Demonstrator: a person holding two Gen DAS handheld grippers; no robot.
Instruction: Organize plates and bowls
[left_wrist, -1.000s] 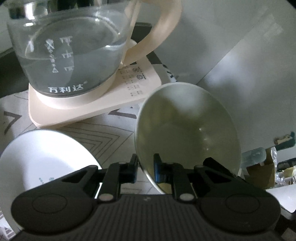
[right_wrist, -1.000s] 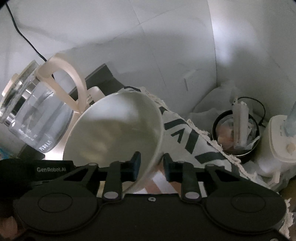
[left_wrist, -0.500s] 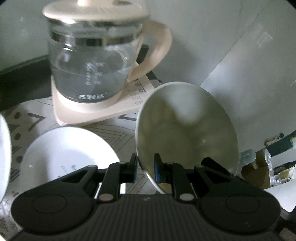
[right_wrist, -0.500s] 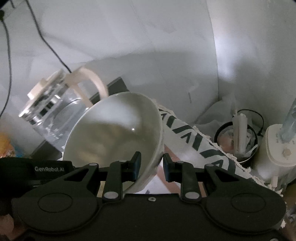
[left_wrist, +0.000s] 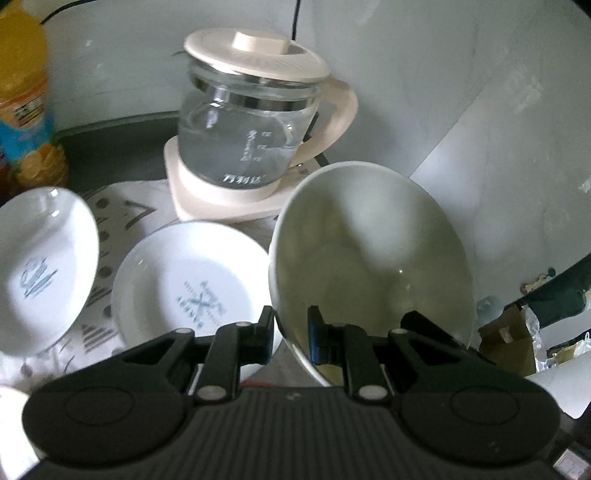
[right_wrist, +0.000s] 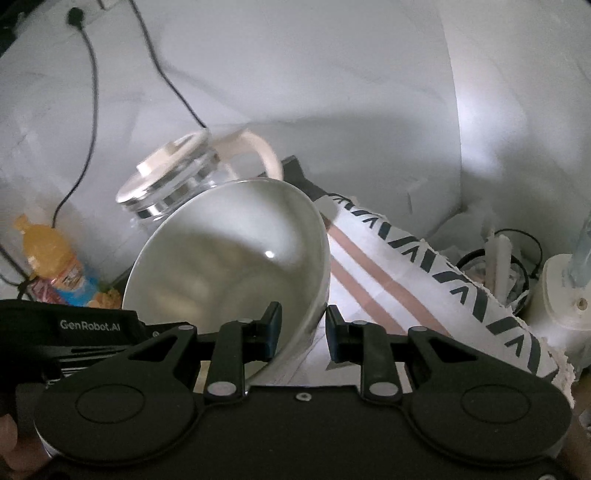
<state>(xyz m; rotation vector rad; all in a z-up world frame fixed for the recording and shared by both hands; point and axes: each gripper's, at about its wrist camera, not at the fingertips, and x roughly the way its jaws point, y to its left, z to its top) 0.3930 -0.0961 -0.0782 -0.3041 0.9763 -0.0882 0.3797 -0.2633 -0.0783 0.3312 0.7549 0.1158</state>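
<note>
White glaze fills the left wrist view: the left tool (left_wrist: 291, 334) is nearly closed, its two pads pinching the rim of a deep bowl (left_wrist: 369, 254), one pad outside the wall and one inside. The bowl is tilted with its mouth toward the camera and has nothing in it. Just left of it a shallow plate (left_wrist: 188, 280) with blue print lies on the patterned cloth (left_wrist: 122, 206) covering the desk, and a second printed plate (left_wrist: 40, 269) sits tilted at the far left edge. Behind them a glass kettle (left_wrist: 251, 147) stands lidded on its cream base, with clear water in it. An orange drink bottle (left_wrist: 26, 92) stands at the far left. Beyond the bowl's right rim the desk ends, with clutter lower down.

In the right wrist view the right tool (right_wrist: 303, 326) is likewise nearly closed on the rim of another white bowl (right_wrist: 229, 258), empty and tipped toward the camera, in front of the kettle (right_wrist: 173, 177). To the right the striped cloth (right_wrist: 406, 277) lies bare up to its frayed edge, where a dark round container (right_wrist: 491, 269) holds pale scraps.
</note>
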